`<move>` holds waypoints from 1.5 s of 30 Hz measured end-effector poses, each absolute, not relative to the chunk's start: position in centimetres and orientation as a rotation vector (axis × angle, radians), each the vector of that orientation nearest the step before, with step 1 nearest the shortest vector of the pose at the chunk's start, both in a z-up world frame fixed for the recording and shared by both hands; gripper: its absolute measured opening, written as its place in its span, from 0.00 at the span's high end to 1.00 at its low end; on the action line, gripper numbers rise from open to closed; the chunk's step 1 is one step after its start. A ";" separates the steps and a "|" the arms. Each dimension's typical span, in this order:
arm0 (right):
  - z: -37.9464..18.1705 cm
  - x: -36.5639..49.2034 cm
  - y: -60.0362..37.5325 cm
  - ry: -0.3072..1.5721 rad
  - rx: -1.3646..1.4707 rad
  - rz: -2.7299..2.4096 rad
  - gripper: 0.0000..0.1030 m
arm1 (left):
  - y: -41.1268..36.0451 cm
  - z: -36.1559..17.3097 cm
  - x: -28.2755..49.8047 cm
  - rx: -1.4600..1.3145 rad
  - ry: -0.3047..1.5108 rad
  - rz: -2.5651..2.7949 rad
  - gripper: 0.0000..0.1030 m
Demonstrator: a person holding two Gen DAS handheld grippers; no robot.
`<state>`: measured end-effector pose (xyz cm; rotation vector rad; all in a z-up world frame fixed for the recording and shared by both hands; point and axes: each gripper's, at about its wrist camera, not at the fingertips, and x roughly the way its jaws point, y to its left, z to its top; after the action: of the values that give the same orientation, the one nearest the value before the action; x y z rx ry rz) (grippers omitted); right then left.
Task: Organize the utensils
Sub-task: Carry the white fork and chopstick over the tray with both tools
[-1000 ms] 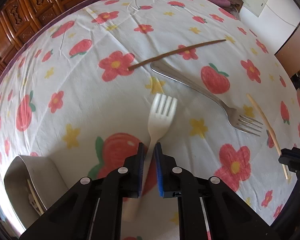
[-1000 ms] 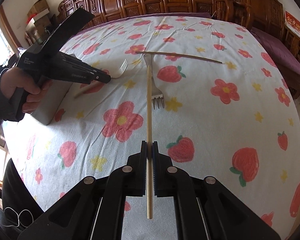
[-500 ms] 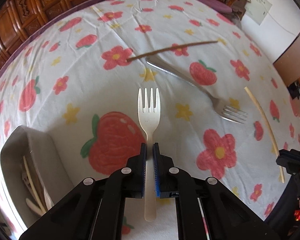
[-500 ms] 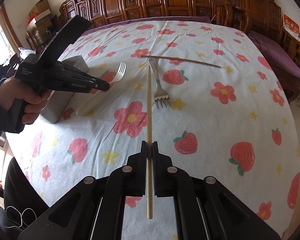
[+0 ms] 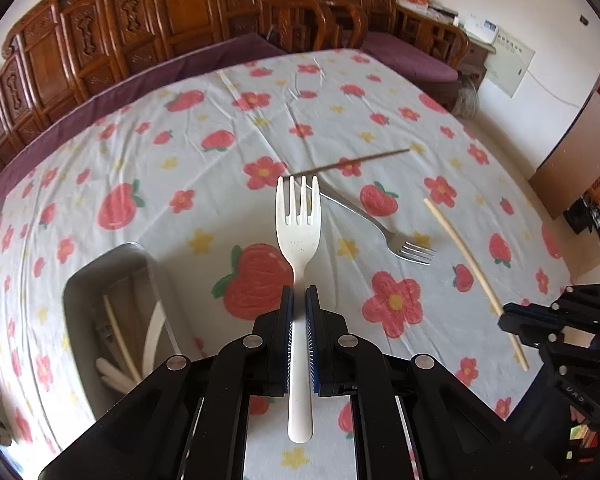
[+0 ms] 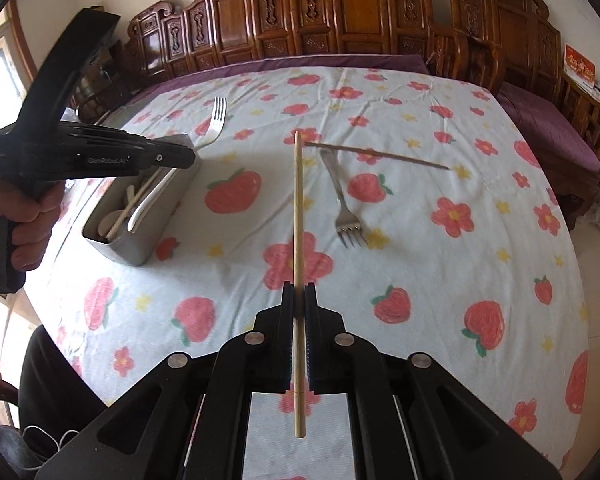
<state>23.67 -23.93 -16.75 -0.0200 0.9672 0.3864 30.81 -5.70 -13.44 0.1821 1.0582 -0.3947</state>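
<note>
Over at the left edge of the counter, a grey utensil caddy stands on the flowered cloth with pale utensils and a light chopstick leaning in it — the place, I judge, where loose pieces are meant to end up. Just above it the left hand-held gripper pinches a white plastic fork by its handle, tines pointing away and clear of the cloth, probably so it can drop in handle first. Further right, the right hand-held gripper is pressed together on a pale wooden chopstick, gripped low on its length and raised off the cloth. Beyond its tip a metal fork lies flat, tines toward the camera, its handle end near a dark brown chopstick — both seem not yet sorted.
</note>
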 end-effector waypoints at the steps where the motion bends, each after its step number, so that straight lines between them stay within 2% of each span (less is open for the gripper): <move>1: -16.5 23.6 -23.5 0.962 -0.022 0.393 0.94 | -5.2 -12.9 30.4 0.176 1.041 -0.386 0.94; 16: -13.3 23.5 -18.1 0.908 -0.054 0.473 0.94 | 1.5 -9.3 27.7 0.082 0.944 -0.297 0.94; 31: -11.9 23.0 -15.0 0.892 -0.085 0.515 0.94 | 8.3 -12.7 28.8 -0.005 0.968 -0.144 0.94; 39: -12.0 23.1 -13.9 0.898 -0.105 0.527 0.94 | 9.2 -14.4 30.0 -0.016 0.996 -0.117 0.94; 41: -12.1 23.2 -13.6 0.900 -0.111 0.531 0.94 | 9.3 -14.6 29.9 -0.018 1.002 -0.114 0.81; 43: -12.2 23.3 -13.2 0.903 -0.117 0.536 0.94 | 9.4 -14.7 29.7 -0.024 0.996 -0.115 0.75; 45: -12.2 23.5 -12.8 0.906 -0.120 0.542 0.94 | 9.6 -14.8 29.3 -0.024 0.997 -0.111 0.75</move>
<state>23.46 -12.75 -12.25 -0.1200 0.9059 0.5419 29.25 9.65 -14.83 -0.0239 0.9967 -0.1105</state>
